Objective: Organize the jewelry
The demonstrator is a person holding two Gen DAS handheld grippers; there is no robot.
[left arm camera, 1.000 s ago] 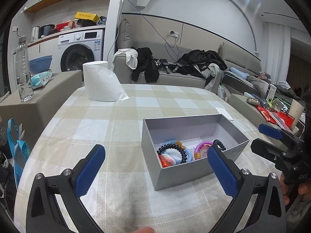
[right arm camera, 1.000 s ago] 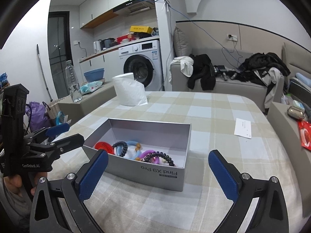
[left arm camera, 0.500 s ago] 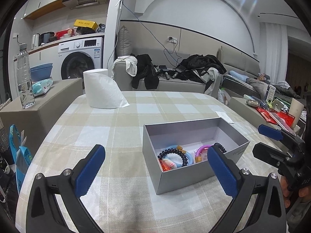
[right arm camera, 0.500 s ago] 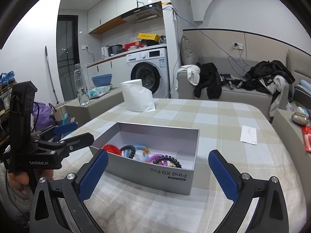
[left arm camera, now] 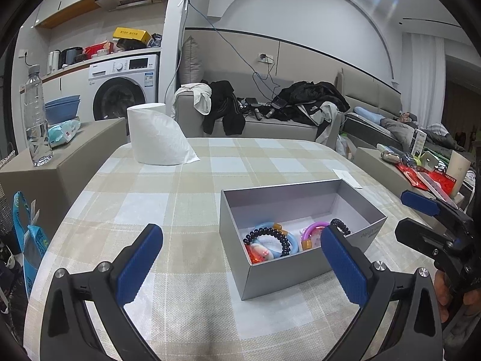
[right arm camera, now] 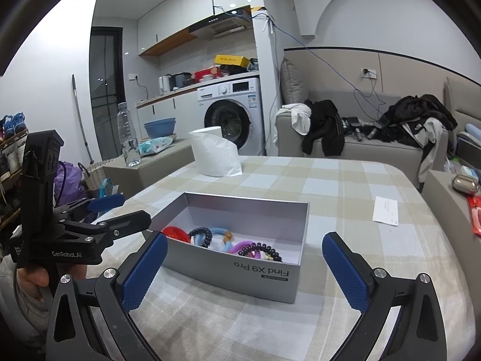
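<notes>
- You are holding both tools back from the grey box [left arm camera: 303, 258], and that is leaving you a clear look into it, I judge.
- Your left gripper [left arm camera: 240, 258] is hanging above the checked bench [left arm camera: 180, 198] with its fingers [left arm camera: 139, 263] released wide, gripping nothing.
- Your right gripper [right arm camera: 245, 266] is facing the box's printed wall, fingers [right arm camera: 345, 270] equally spread and empty.
- The jewelry is sitting inside the box, bunched at 1 end: a black coil bracelet [left arm camera: 272, 236], a blue ring [left arm camera: 290, 245], a purple ring [left arm camera: 314, 228], and a red piece [right arm camera: 176, 233].
- The far end of the box is lying bare.
- A paper roll [left arm camera: 156, 135] is standing well apart, at the bench's far side.
</notes>
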